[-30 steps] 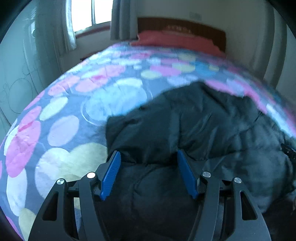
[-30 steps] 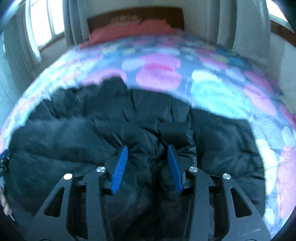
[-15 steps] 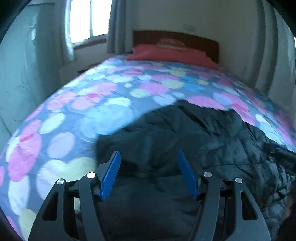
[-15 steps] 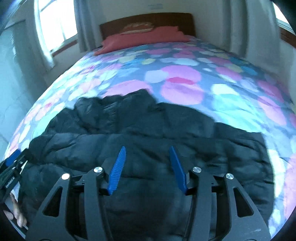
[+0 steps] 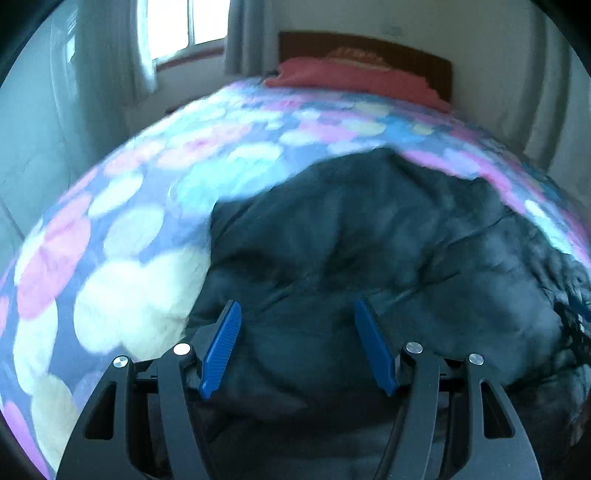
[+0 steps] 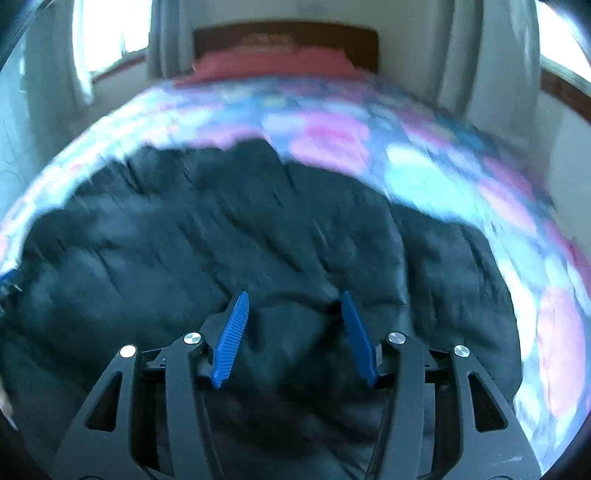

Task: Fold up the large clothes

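Note:
A large black quilted jacket [image 5: 369, 240] lies spread on the bed and also fills the right wrist view [image 6: 221, 229]. My left gripper [image 5: 297, 314] is open and empty over the jacket's left part, near its left edge. My right gripper [image 6: 293, 304] is open and empty over the jacket's middle, with puffy folds between and below its blue pads [image 6: 231, 339]. Both views are motion-blurred. The other gripper's tip shows at the right edge of the left wrist view [image 5: 574, 328].
The bed has a spotted purple, pink and pale cover [image 5: 122, 266], a red pillow [image 5: 354, 79] and a dark wooden headboard [image 6: 284, 37]. Curtained windows [image 5: 184, 26] stand at the back left. A wall and curtain [image 6: 487, 55] stand to the right.
Both grippers have dipped back toward the jacket after rising half a second ago. The right gripper's jaws stand wider than a second ago. The jacket looks flatter.

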Available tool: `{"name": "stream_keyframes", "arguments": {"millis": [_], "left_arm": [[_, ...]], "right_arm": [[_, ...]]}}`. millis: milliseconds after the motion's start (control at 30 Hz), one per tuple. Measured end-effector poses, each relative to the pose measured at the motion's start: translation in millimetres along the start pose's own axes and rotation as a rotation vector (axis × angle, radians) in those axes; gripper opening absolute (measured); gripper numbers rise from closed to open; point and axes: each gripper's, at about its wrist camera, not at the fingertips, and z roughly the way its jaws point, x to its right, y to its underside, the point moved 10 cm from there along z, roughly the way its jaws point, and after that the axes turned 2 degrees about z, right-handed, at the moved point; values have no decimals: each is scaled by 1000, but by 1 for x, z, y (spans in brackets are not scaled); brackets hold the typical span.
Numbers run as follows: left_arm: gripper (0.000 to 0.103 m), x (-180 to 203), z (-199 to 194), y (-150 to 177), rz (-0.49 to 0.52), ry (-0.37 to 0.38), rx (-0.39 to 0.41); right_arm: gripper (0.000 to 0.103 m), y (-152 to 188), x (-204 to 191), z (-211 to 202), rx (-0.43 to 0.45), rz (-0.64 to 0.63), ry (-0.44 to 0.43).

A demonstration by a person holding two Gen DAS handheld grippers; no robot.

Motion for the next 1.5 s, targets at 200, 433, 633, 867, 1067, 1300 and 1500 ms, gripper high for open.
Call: {"name": "stream_keyframes", "arguments": {"millis": [200, 433, 633, 867, 1067, 1300, 1500], "left_arm": [[64, 4, 15, 2, 30, -15, -26], [65, -12, -43, 21, 37, 4, 24], [70, -50, -107, 79, -22, 5, 27], [75, -93, -150, 151, -167, -1, -26], [75, -96, -167, 199, -281, 97, -100], [75, -81, -181, 223, -298, 162, -111], [75, -81, -186, 227, -335, 172, -100]], "right_arm": [[53, 1, 2, 4, -1, 27, -37], [65, 18, 28, -59, 45, 69, -28], [67, 70, 77, -111, 31, 110, 24], [75, 143, 141, -158, 7, 196, 101], [76, 199, 170, -170, -54, 288, 71], [76, 232, 160, -181, -78, 328, 6], [73, 242, 153, -187, -82, 338, -26]]}}
